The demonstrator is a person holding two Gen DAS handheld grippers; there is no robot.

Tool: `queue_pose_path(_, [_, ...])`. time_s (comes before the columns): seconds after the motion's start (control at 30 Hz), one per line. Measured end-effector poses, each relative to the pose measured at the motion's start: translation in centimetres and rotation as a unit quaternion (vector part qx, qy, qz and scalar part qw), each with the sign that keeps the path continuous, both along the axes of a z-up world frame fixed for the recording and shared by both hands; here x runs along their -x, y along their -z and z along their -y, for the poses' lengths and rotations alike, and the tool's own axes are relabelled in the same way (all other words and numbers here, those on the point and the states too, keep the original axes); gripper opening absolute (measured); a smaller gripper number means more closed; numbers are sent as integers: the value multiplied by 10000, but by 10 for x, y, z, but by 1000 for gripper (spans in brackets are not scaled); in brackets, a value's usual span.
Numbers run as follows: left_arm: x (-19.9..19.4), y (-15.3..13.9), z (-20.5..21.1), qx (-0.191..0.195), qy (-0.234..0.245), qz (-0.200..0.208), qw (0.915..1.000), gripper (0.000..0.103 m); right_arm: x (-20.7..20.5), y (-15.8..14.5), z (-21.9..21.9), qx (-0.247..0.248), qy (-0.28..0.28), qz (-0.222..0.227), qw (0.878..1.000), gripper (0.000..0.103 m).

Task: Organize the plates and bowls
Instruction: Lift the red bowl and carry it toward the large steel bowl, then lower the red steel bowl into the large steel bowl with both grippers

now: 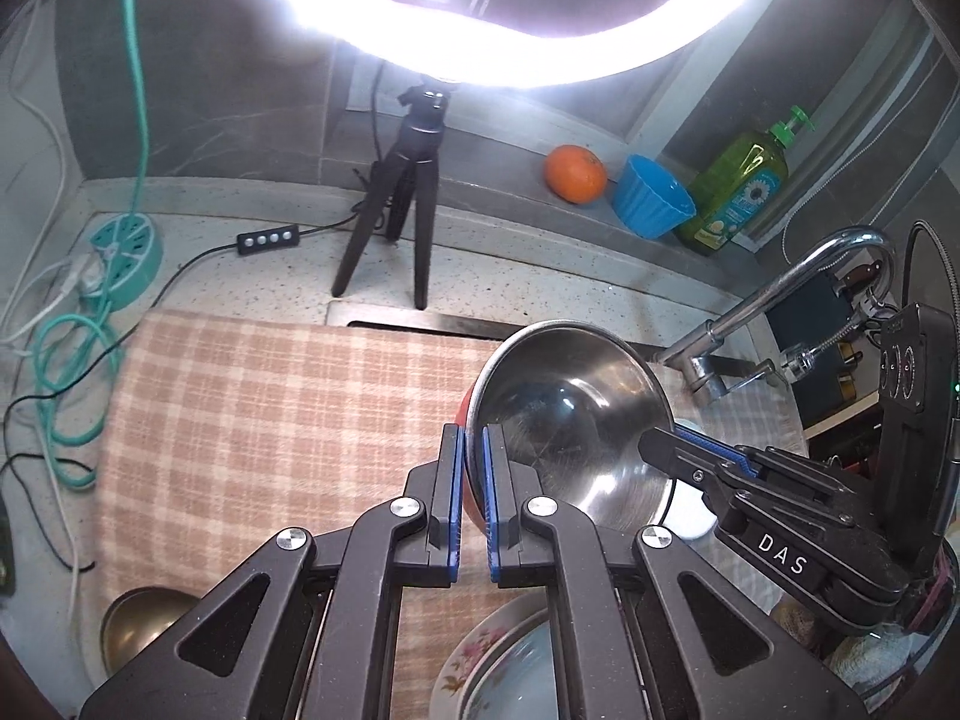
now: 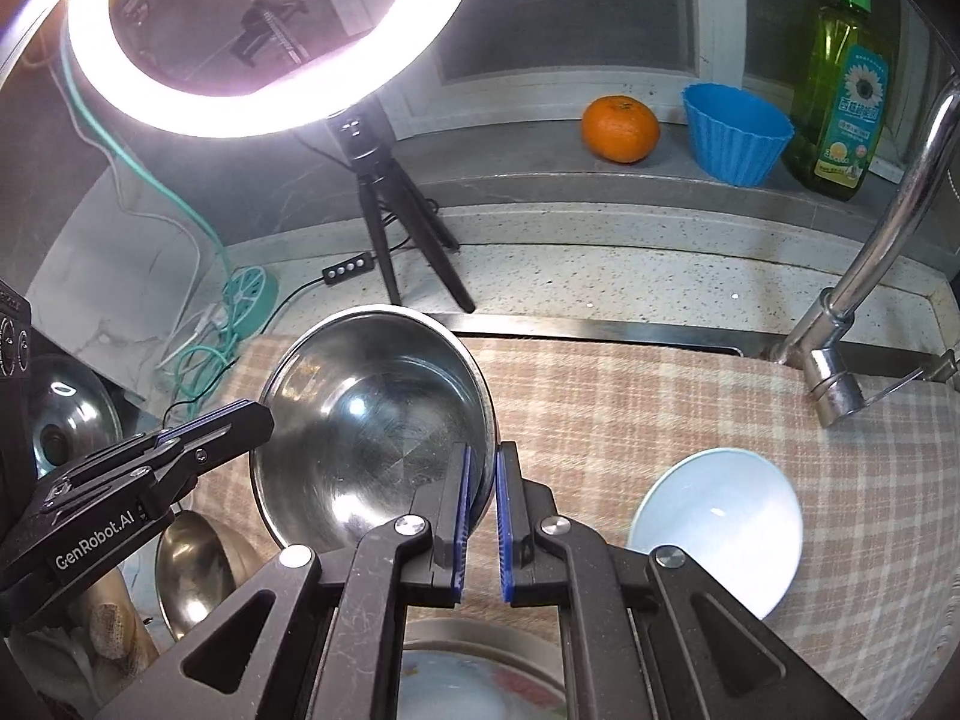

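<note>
A steel bowl point(image 1: 576, 420) with a red outside is held tilted above the checked cloth point(image 1: 270, 420). My left gripper point(image 1: 474, 468) is shut on its left rim. My right gripper point(image 2: 483, 480) is shut on its right rim point(image 2: 480, 420); the bowl's inside point(image 2: 372, 420) fills the middle of the right wrist view. The right gripper also shows in the left wrist view point(image 1: 678, 444), and the left gripper in the right wrist view point(image 2: 240, 420). A white bowl point(image 2: 720, 516) lies on the cloth at the right. A flowered plate point(image 1: 480, 660) holding a pale bowl sits below the grippers.
A ring light on a black tripod point(image 1: 402, 204) stands behind the cloth. An orange point(image 1: 575, 174), a blue cup point(image 1: 651, 197) and a green soap bottle point(image 1: 738, 186) sit on the sill. A tap point(image 1: 780, 300) is at the right. A brass bowl point(image 1: 144, 618) sits front left. Cables point(image 1: 72, 360) lie left.
</note>
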State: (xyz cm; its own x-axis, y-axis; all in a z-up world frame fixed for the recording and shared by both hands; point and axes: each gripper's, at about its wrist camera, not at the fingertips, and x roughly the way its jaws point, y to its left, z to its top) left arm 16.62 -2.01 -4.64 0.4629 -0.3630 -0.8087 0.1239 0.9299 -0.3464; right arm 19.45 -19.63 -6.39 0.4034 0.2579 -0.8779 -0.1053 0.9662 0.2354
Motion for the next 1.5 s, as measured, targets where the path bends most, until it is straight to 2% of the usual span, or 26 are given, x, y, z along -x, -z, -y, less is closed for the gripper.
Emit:
queue_pose_path(0.57, [47,5,-63,81,-348,-125,9993,5,37,-3,-68,1,-455,-54,9990,8])
queue_pose_path(1.2, [98,-2,-123,152,-745,-83,9971,5,72,-9,-129,-141,-937,-92,9955,8])
queue_pose_path(1.5, [118,9,-148,158,-961,-211,9950,5,87,-3,-156,-117,-1230,-203,9921,8])
